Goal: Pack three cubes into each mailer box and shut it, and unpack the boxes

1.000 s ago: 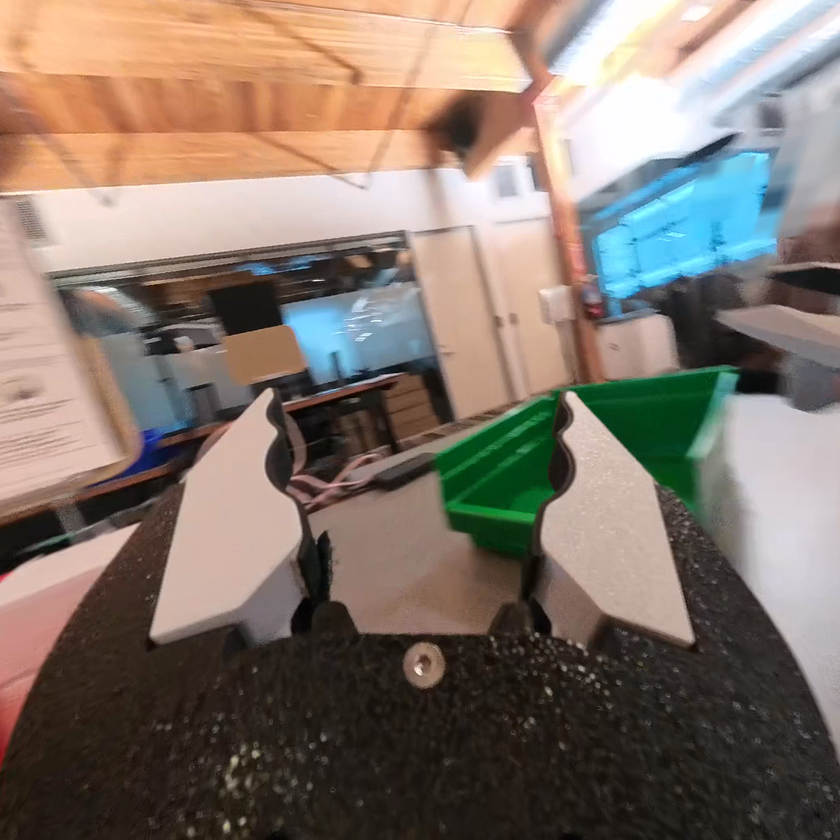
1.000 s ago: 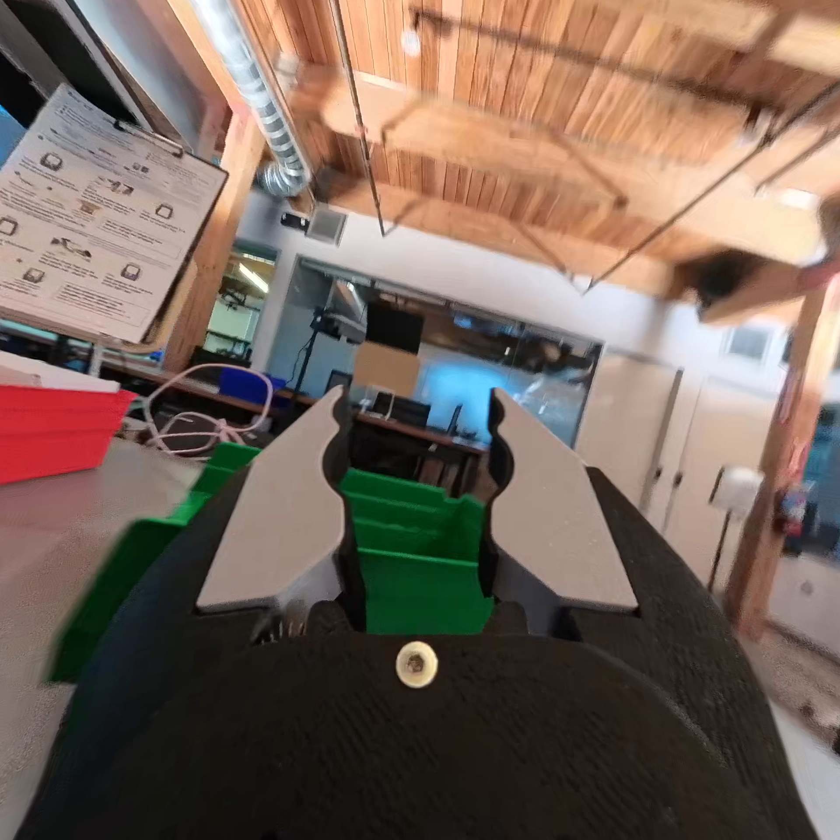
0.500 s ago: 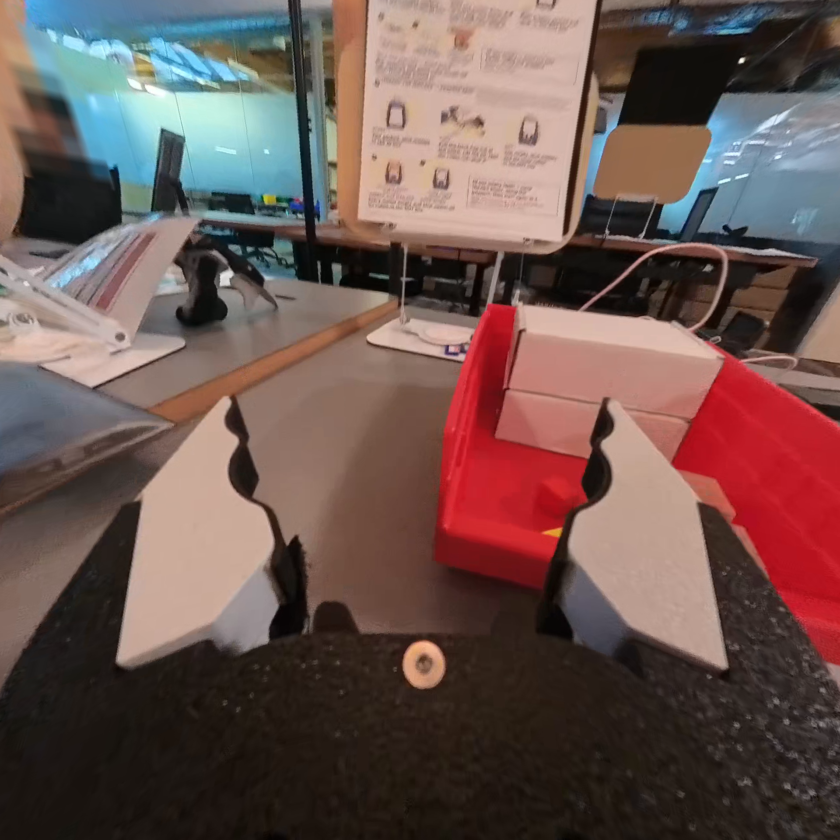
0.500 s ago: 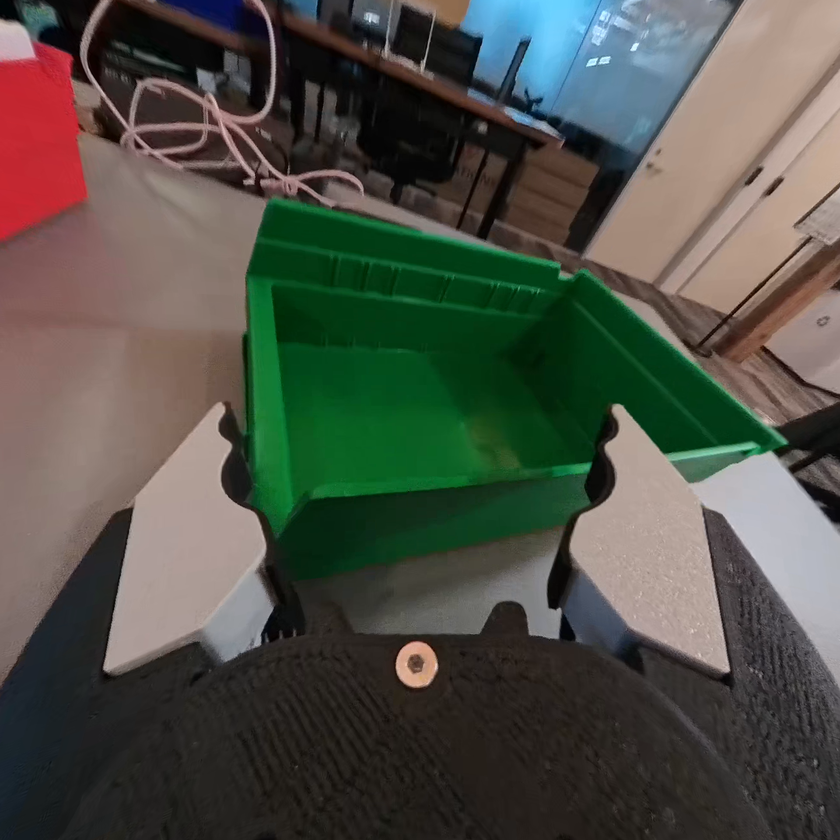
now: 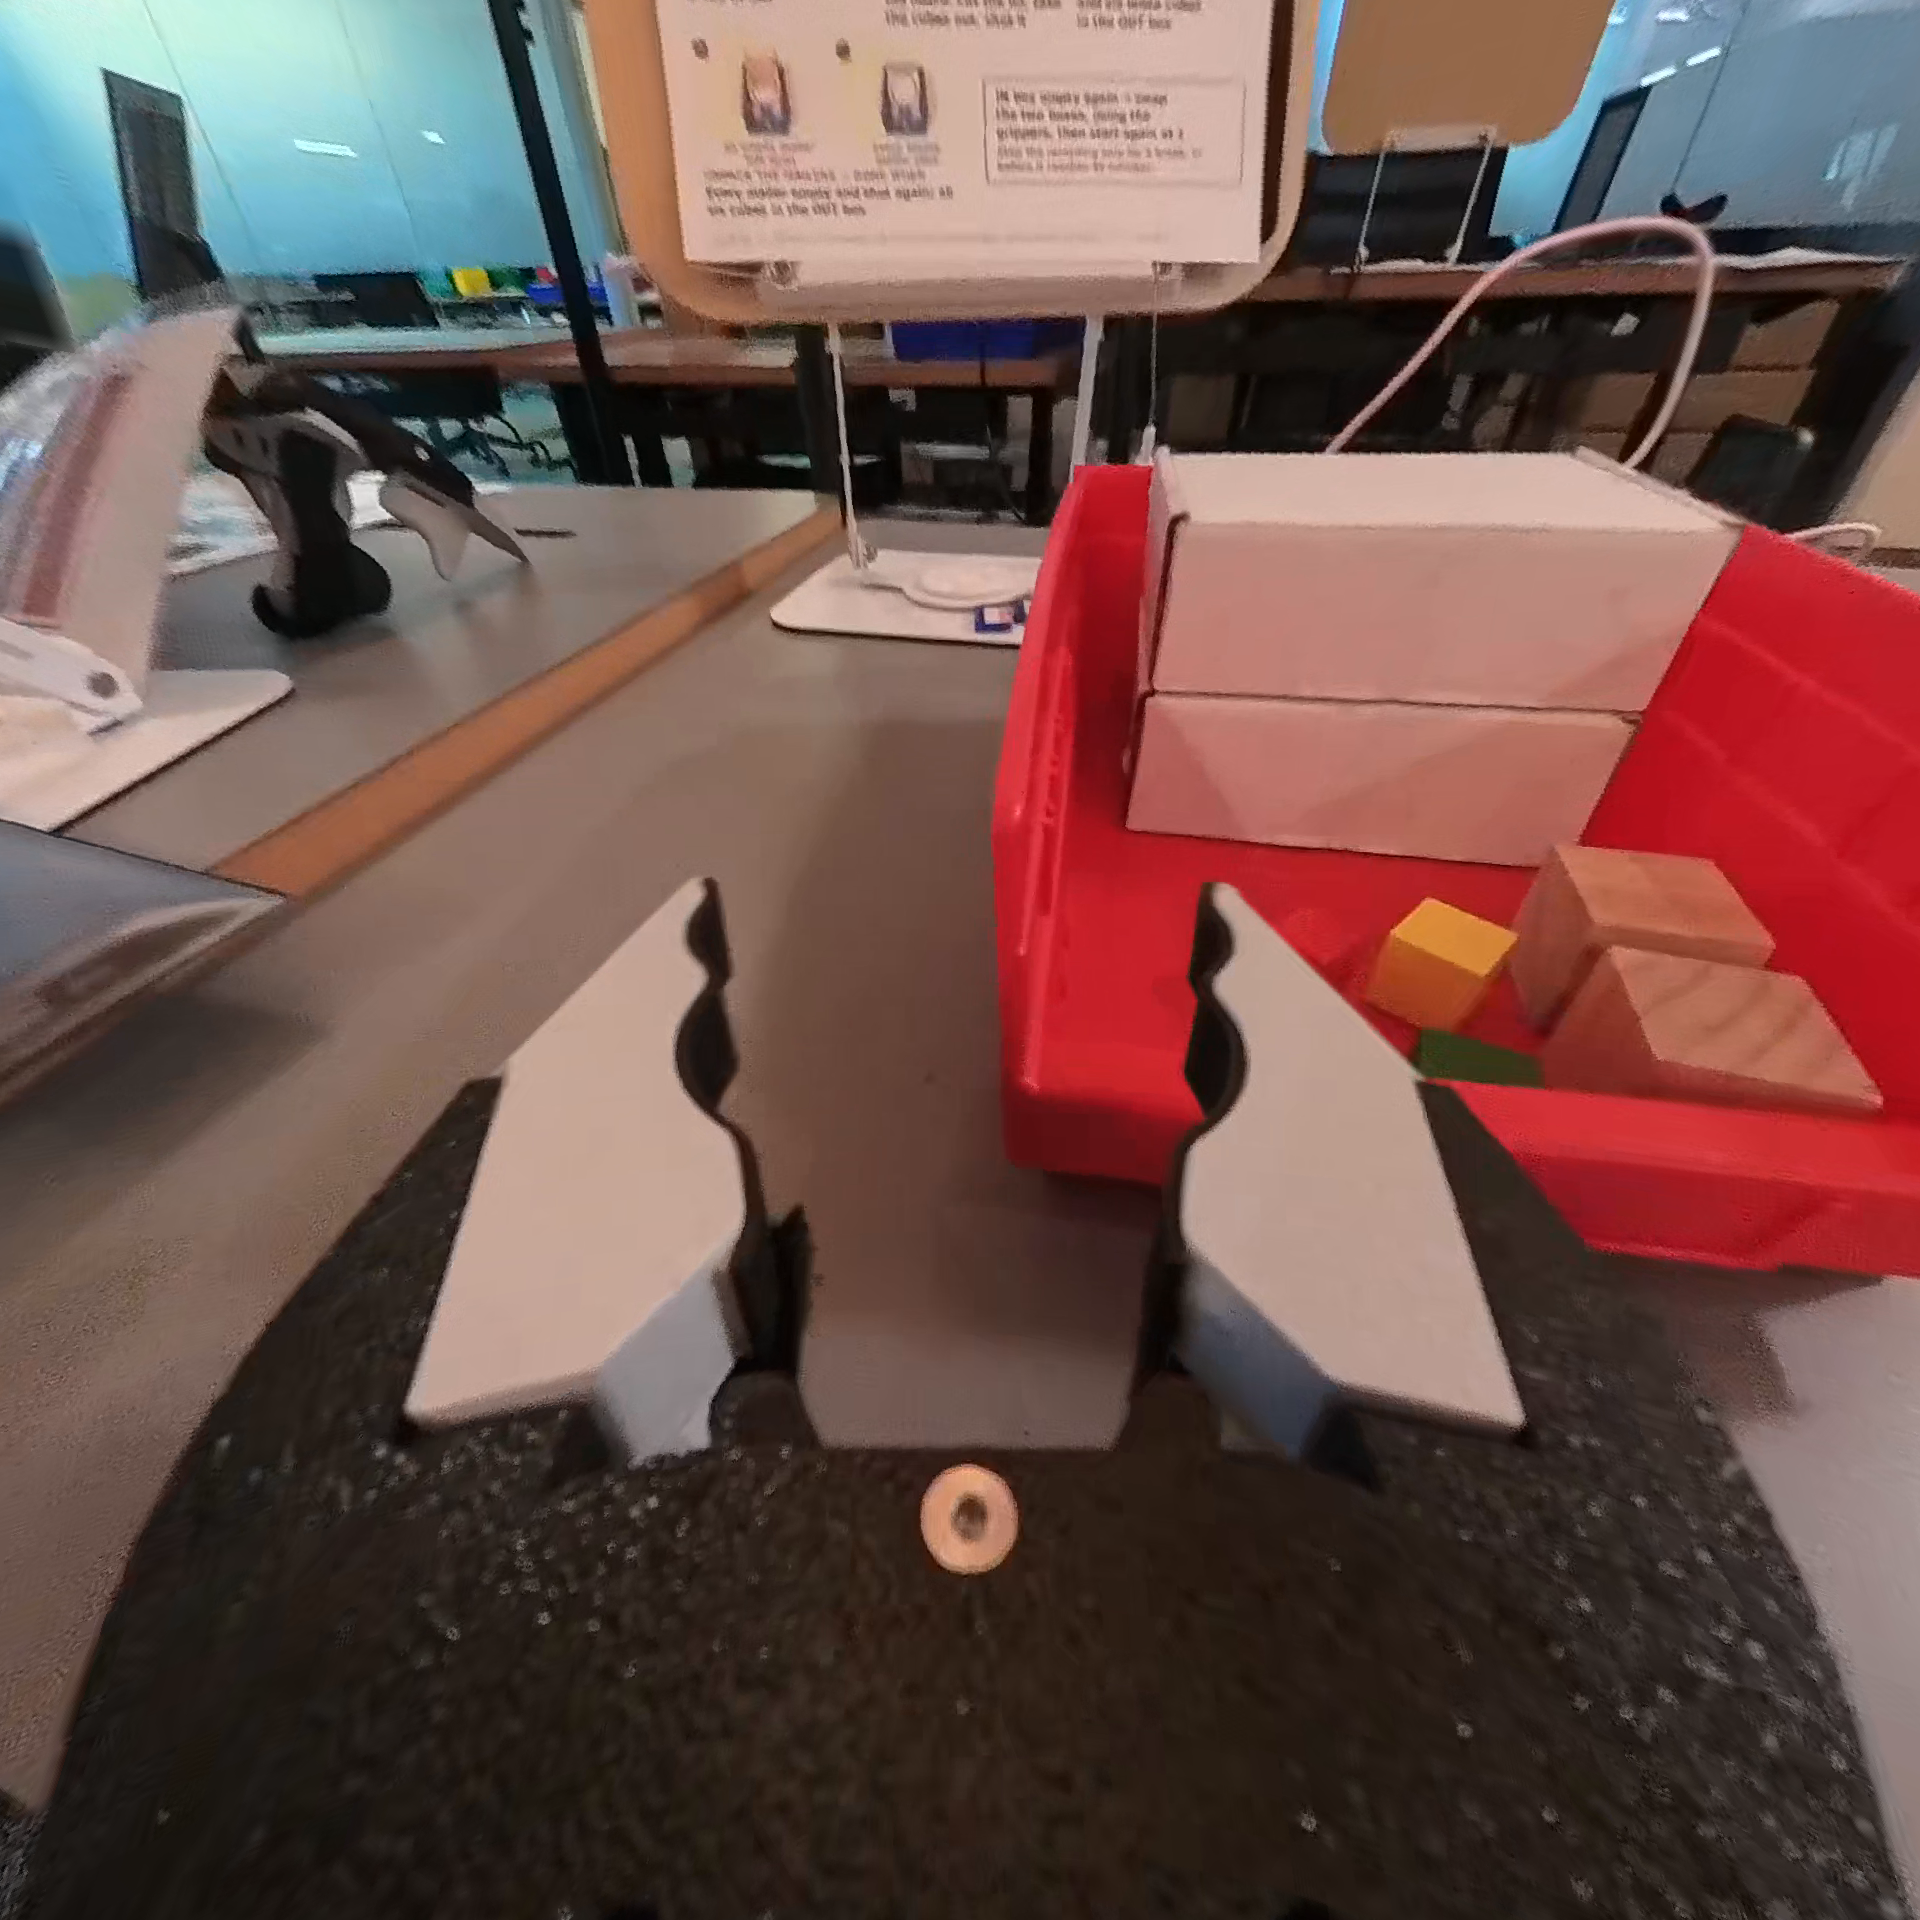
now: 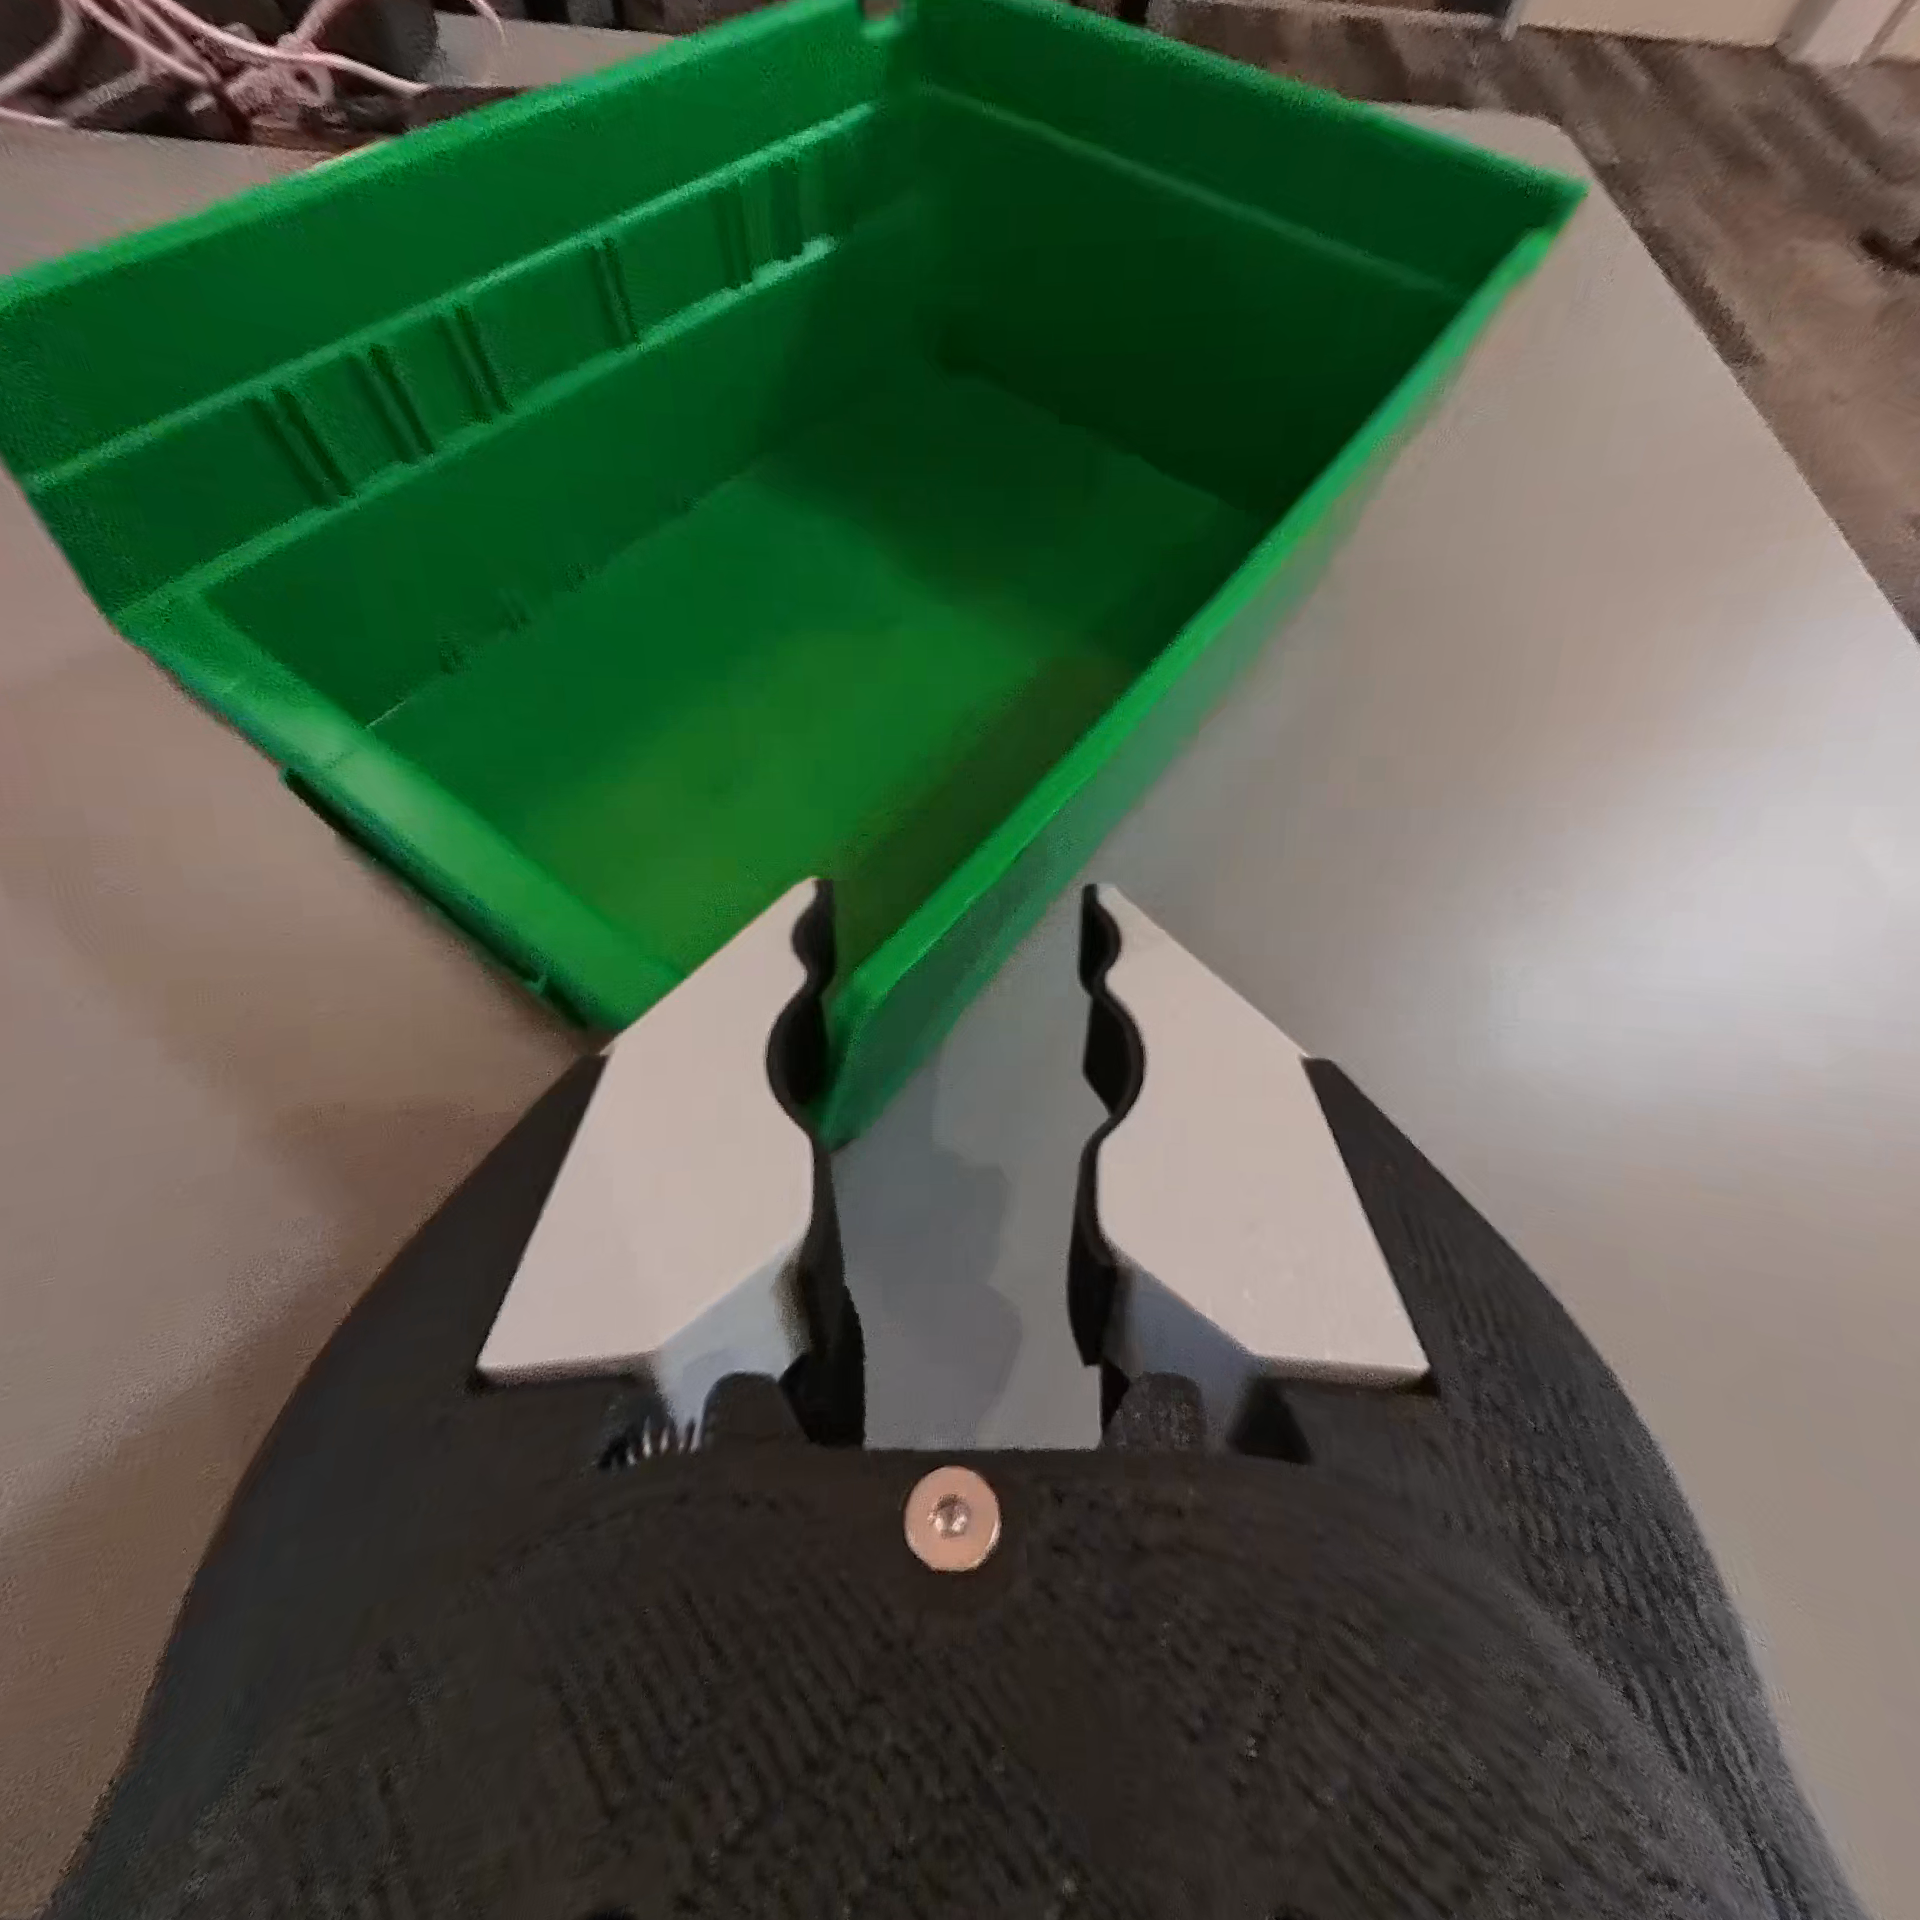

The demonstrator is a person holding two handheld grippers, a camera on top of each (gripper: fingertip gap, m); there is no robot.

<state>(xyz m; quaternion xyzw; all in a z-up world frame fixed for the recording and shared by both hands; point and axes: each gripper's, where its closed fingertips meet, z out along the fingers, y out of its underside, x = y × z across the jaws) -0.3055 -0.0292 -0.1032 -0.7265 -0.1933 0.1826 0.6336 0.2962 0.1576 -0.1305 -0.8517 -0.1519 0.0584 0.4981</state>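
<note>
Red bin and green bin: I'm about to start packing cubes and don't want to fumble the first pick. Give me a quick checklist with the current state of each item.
1. Left gripper free to pick: ok, open with nothing between its fingers.
2. Right gripper free: ok, open, though the green bin's near corner sits between its fingers; only one pad looks near it.
3. Cubes reachable in the red bin: ok, yellow cube, green cube and wooden blocks lie in front.
4. Mailer boxes open: not ok, both stacked shut.
5. Green bin empty: ok.
6. Six cubes present: cannot tell.
</note>
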